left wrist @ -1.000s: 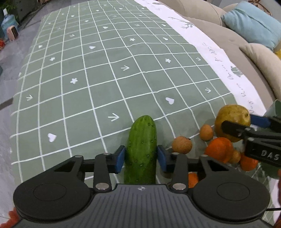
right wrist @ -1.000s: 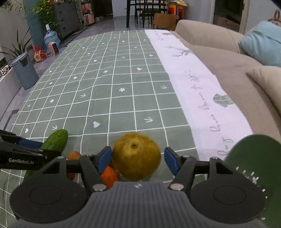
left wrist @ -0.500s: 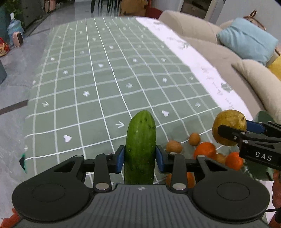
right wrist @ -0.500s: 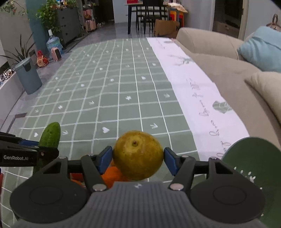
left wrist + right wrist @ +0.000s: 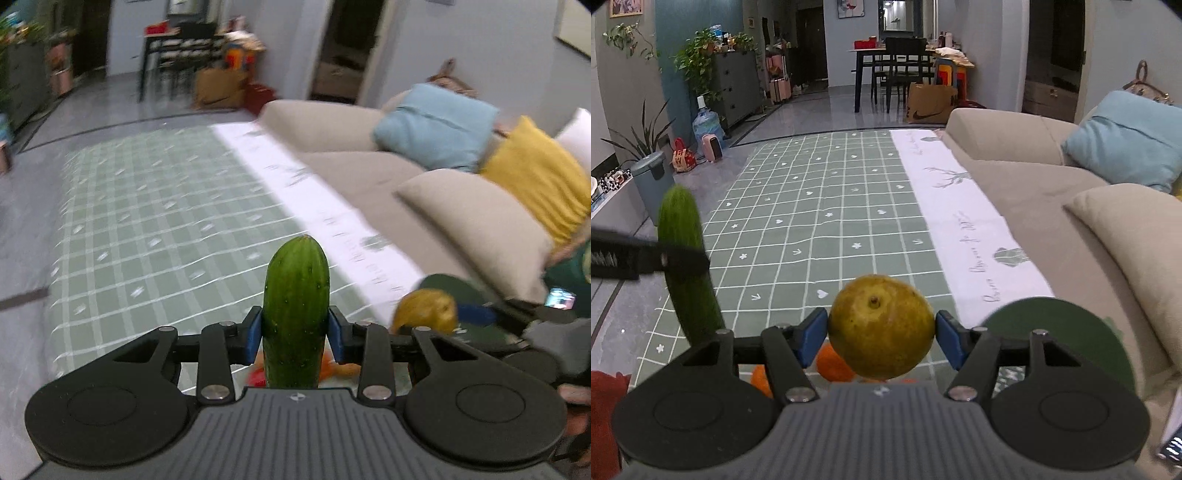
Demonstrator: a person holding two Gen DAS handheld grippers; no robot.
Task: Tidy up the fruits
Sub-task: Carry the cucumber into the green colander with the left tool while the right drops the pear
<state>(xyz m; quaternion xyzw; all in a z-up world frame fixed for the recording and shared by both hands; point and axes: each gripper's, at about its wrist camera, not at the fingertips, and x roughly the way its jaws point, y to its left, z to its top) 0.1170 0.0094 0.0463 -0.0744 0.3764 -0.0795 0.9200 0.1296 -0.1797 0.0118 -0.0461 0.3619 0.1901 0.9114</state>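
My left gripper [image 5: 295, 334] is shut on a green cucumber [image 5: 296, 306] and holds it upright, lifted off the green checked cloth [image 5: 155, 229]. My right gripper [image 5: 882, 334] is shut on a yellow-green pear [image 5: 882, 326], also lifted. The pear shows in the left wrist view [image 5: 424, 312] to the right of the cucumber. The cucumber shows in the right wrist view [image 5: 689, 266] at the left. Oranges [image 5: 833, 363] lie on the cloth below the pear. A dark green plate [image 5: 1067, 332] lies to the right.
A beige sofa [image 5: 1052, 177] with blue [image 5: 1126, 140] and yellow [image 5: 539, 181] cushions runs along the right. A white printed runner [image 5: 964, 206] borders the cloth. A bin [image 5: 652, 177], plants and a dining table [image 5: 897, 62] stand further back.
Both grippers have risen with their fruit. The left view has tilted up and turned toward the sofa. The pear and the cucumber are higher above the cloth.
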